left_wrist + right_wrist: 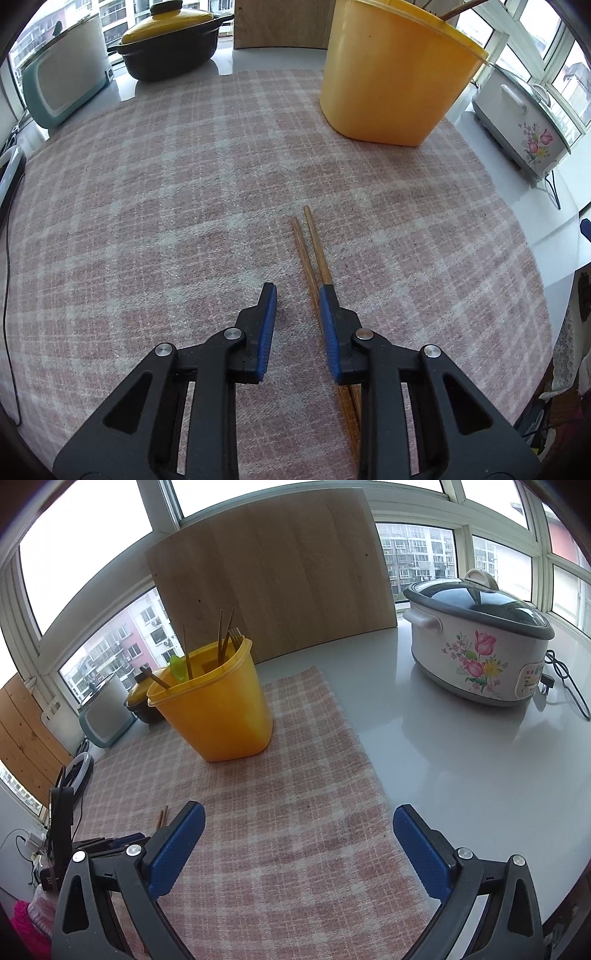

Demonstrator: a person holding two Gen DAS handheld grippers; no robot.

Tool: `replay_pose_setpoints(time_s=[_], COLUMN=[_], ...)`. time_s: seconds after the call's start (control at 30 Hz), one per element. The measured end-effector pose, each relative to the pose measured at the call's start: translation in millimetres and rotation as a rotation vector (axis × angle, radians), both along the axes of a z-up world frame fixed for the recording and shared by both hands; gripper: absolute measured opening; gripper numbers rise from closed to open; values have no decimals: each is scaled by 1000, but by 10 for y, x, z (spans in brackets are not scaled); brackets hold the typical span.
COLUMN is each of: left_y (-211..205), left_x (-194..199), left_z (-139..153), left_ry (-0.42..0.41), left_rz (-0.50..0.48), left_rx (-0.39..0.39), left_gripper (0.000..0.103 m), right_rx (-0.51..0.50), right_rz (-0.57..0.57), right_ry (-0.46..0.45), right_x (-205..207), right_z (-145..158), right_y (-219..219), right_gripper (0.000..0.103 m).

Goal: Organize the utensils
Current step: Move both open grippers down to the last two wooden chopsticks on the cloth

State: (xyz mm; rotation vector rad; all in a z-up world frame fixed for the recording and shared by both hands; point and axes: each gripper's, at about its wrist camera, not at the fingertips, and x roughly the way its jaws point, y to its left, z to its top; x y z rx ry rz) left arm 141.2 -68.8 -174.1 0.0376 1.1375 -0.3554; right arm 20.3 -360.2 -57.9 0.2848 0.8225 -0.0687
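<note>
Two brown wooden chopsticks [309, 254] lie side by side on the pink checked cloth [147, 192]. My left gripper [297, 288] stands low over them, its jaws narrowly open. Its right finger [328, 317] lies on one chopstick, and the other chopstick runs just inside that pad. The left pad [267, 321] touches neither. A yellow plastic utensil tub [388, 74] stands at the far right of the cloth and, in the right wrist view, the tub [221, 709] holds chopsticks, a fork and a green spoon. My right gripper [299, 812] hangs wide open over the cloth with nothing in it.
A flowered white slow cooker [476, 646] with its cord sits on the white counter [461, 760] to the right. A wooden board [269, 583] leans against the window behind the tub. A black pot with a yellow lid [170, 40] and a teal-and-white appliance [62, 81] stand far left.
</note>
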Motion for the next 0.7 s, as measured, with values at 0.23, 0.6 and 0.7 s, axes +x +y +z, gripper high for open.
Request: replay_pose_setpoints(time_s=[0.23,0.6,0.7], left_y=[-80,-91,-37], left_x=[-20,-14,-16], left_z=[-16,-39,-35], left_ry=[-3,5,10], left_rz=[-40,-60,-52], left_rx=[35,44,35], left_gripper=[20,8,7], right_rx=[18,62,71], right_rz=[0,41,76], right_ry=[5,42,60], right_x=[25,80,131], right_z=[-24,-87,-111], right_y=[51,198,320], right_gripper=[103,94,88])
